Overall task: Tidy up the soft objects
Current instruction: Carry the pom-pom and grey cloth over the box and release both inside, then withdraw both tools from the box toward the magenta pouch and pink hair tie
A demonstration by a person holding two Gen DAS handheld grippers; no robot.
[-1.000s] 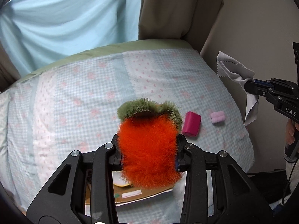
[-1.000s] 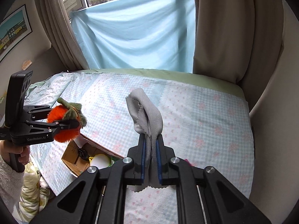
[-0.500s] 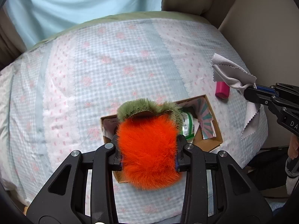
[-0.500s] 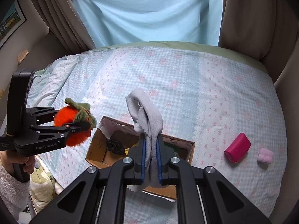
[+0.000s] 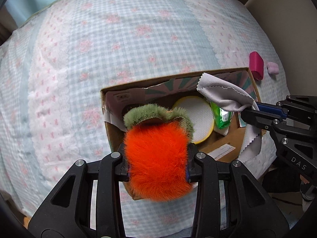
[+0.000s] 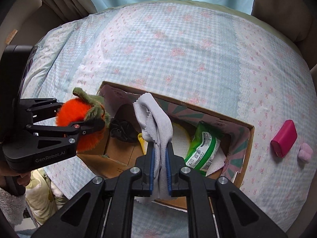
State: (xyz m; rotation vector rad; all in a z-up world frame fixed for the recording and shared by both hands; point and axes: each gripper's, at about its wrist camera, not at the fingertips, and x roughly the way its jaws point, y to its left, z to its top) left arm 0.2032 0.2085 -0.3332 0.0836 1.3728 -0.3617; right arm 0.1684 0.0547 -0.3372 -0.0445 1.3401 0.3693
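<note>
Both grippers have tipped forward and come in over the cardboard box (image 6: 250, 138) since the earlier frames, where it sat low and partly out of sight; now its open top fills the middle of both views. Going left to right in the right wrist view: the left gripper (image 6: 93, 119) has its fingers clamped on the orange plush toy (image 6: 73, 112), whose green leafy tuft points toward the box's left end, with the toy hanging just over that near-left corner. Below it inside the box lies a dark scrunchie-like bundle (image 6: 121, 129), then a round white pad with a yellow rim (image 5: 200, 117), then a green wipes packet (image 6: 204, 148). The right gripper (image 6: 159, 154) is closed on the grey cloth (image 6: 153, 117), which stands up from between the fingers and flops over the box's middle, its loose tail hanging below the jaws. Further right, out on the checked bedspread (image 6: 178, 49), a magenta pouch (image 6: 284, 140) and a small pink puff (image 6: 305, 152) lie just beside each other, well apart from both grippers. The relation that matters is that each held thing already sits above the box opening, so the drop is straight down; the toy is nearest the left end, the cloth nearest the centre, and I judge either could be released without crossing the other.
</note>
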